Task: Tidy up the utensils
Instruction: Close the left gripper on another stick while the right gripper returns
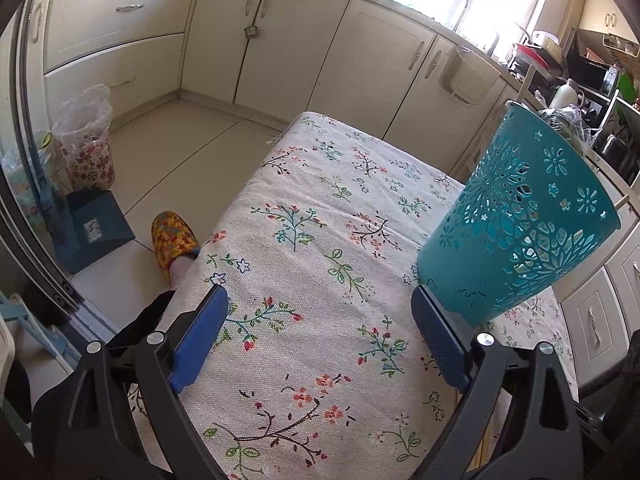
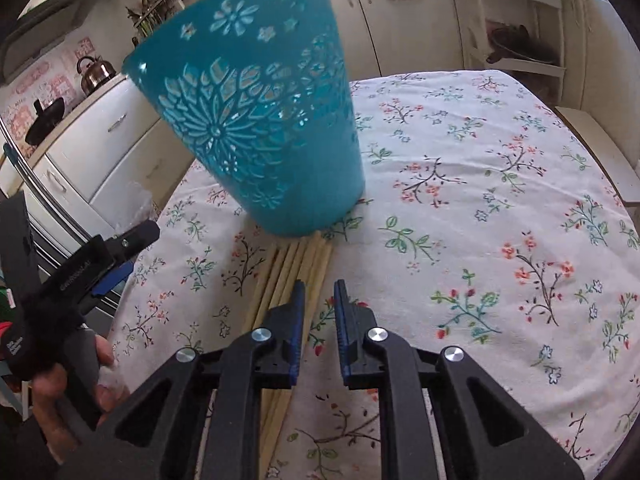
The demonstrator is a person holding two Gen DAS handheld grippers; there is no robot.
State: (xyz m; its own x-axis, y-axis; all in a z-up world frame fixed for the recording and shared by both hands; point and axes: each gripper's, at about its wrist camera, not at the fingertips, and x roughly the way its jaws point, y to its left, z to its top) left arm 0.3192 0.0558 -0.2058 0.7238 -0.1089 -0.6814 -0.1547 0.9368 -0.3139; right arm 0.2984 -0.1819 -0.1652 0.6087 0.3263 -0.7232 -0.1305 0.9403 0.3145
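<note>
A teal perforated basket (image 1: 520, 220) (image 2: 256, 120) stands on the table with the floral cloth (image 1: 320, 240) (image 2: 480, 200). In the right wrist view, a bundle of several pale wooden sticks (image 2: 286, 272) lies flat on the cloth, its far ends reaching the basket's base. My right gripper (image 2: 320, 292) hovers over the near part of the bundle. Its jaws are a narrow gap apart, nothing is pressed between them, and its left finger covers part of the sticks. My left gripper (image 1: 318, 340) (image 2: 140, 250) is wide open and empty over the cloth, its right pad close to the basket's foot.
Cream kitchen cabinets (image 1: 280, 48) line the far side. A foot in a patterned slipper (image 1: 174, 240) and a lined bin (image 1: 84, 140) are on the floor to the left. A kettle (image 2: 96, 74) sits on a counter and a bench (image 2: 600, 152) stands beside the table.
</note>
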